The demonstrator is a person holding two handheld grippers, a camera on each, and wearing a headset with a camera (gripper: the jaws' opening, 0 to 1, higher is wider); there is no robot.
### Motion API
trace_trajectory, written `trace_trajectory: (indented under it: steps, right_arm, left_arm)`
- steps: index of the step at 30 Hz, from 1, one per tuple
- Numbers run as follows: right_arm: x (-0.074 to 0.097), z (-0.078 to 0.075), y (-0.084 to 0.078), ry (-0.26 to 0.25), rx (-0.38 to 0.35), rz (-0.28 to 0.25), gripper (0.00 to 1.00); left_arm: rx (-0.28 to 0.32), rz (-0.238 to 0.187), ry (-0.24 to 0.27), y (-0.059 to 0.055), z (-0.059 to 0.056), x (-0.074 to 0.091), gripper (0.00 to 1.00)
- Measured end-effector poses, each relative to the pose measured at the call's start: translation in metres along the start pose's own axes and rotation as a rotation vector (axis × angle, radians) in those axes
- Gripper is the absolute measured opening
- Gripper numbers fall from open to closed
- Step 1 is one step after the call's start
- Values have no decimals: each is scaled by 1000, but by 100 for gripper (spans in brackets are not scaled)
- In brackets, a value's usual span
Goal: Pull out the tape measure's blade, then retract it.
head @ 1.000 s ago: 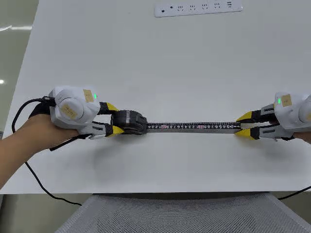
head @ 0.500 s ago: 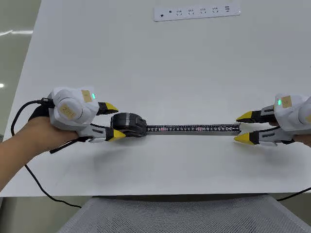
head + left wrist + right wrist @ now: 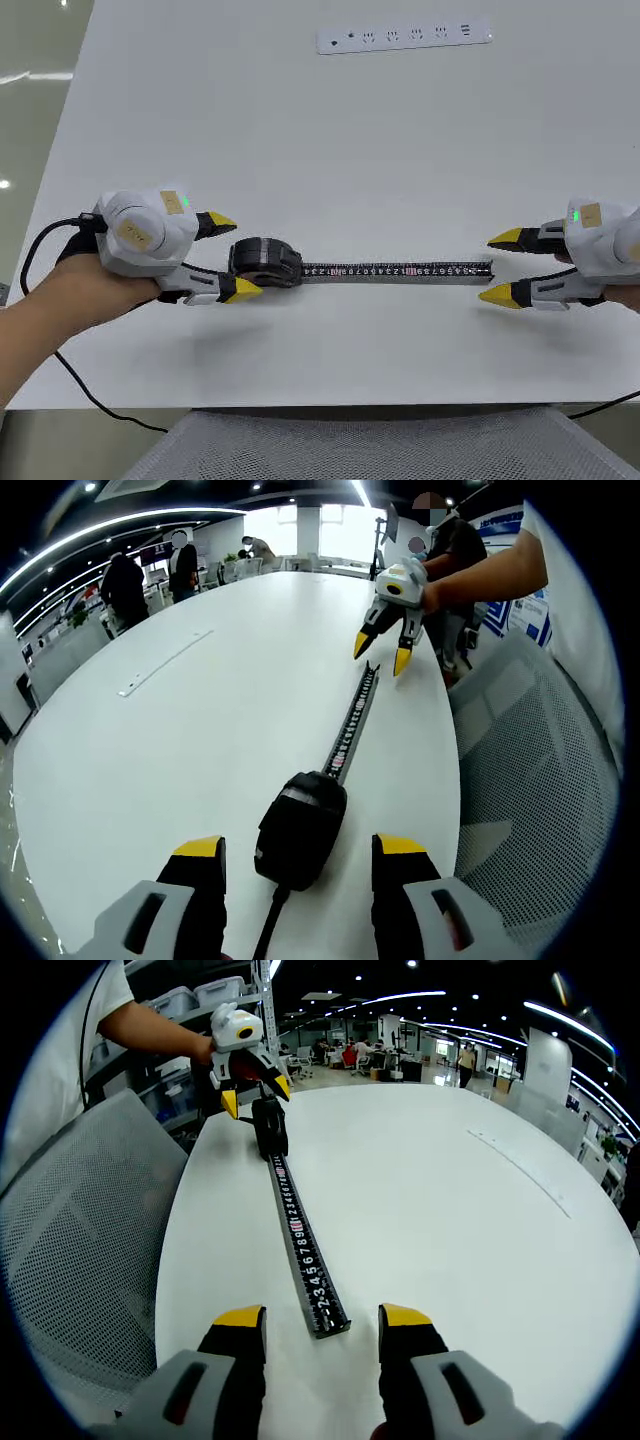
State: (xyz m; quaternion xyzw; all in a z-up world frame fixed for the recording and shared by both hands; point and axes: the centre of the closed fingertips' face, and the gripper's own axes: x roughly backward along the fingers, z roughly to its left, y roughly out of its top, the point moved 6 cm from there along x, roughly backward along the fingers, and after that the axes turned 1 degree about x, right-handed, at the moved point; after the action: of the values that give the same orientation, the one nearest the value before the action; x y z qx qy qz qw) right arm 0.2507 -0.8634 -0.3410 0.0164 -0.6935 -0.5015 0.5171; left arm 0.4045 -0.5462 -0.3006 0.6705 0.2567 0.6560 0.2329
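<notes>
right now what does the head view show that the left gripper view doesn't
Head view adds the left gripper's white body, the hand holding it and its black cable. Left gripper view adds people standing in the room beyond the table. Both show the tape measure, its blade lying pulled out, the open right gripper at the blade's end, and the power strip.

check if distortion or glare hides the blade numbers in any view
Head view: even light, no glare, blade numerals small. Left gripper view: fisheye curves the table edge, numerals too small to read. Right gripper view: same curving, numerals near the blade tip legible.
</notes>
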Motion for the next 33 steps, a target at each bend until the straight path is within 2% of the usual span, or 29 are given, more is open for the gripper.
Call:
trace_trajectory:
  steps: [4,7,15,23,29,33]
  right_arm:
    - [1,1,2,-11,-12,-6,48]
    - [3,2,3,-23,-19,-10,50]
    - [5,7,7,-41,-64,-29,53]
    - [6,13,5,-63,-103,-16,59]
    - [9,16,7,-90,-141,-31,62]
    - [11,17,7,-107,-169,-48,65]
  left_arm:
    - [30,-10,25,-1,0,3,63]
    - [67,-34,37,0,-1,7,64]
    - [101,-54,48,-2,-6,11,69]
    - [142,-74,63,-2,-10,16,72]
    - [202,-97,83,-5,-14,19,75]
    - [219,-98,102,-10,-19,20,77]
